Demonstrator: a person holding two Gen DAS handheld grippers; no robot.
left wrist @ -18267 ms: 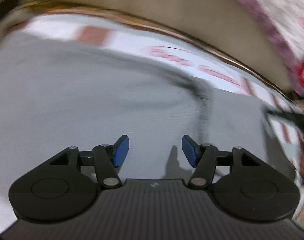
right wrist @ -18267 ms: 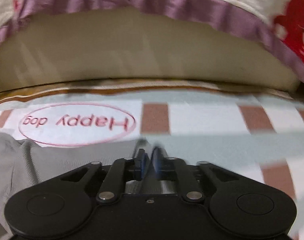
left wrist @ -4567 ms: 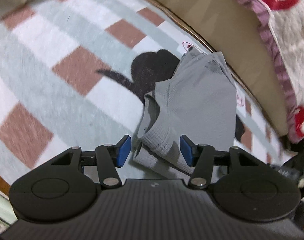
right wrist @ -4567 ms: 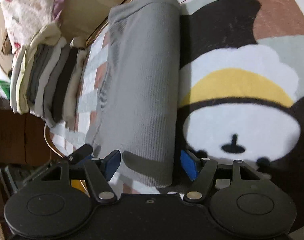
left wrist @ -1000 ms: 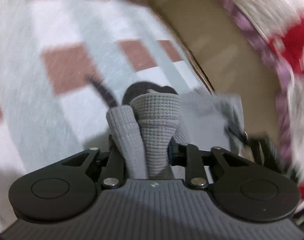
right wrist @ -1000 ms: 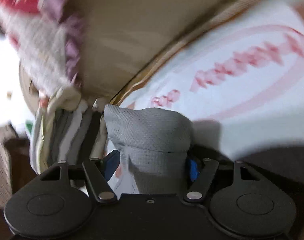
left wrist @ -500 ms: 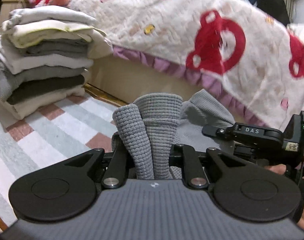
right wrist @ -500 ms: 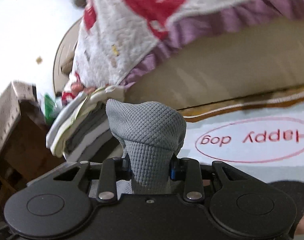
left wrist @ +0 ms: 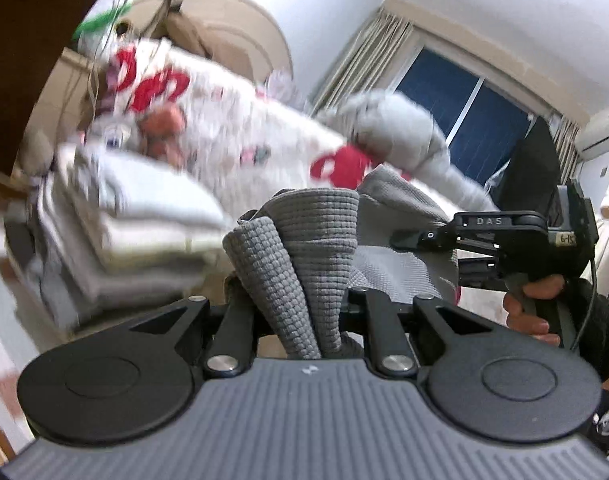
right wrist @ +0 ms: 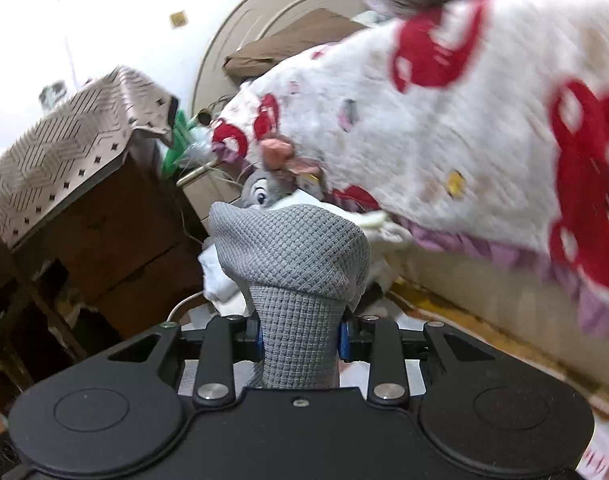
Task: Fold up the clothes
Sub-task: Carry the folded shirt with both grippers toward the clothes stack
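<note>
Behind everything runs a bed under a white blanket printed with red shapes, with a blurred stack of folded clothes at its foot and a dark window beyond. Lifted in the air, the grey waffle-knit garment stretches sideways between both tools. The left hand-held gripper is clenched on one bunched end, which stands upward; the right hand-held gripper pinches the other end. In the left view, its arm reads "DAS". A cloth-covered wooden cabinet crowds the left side.
</note>
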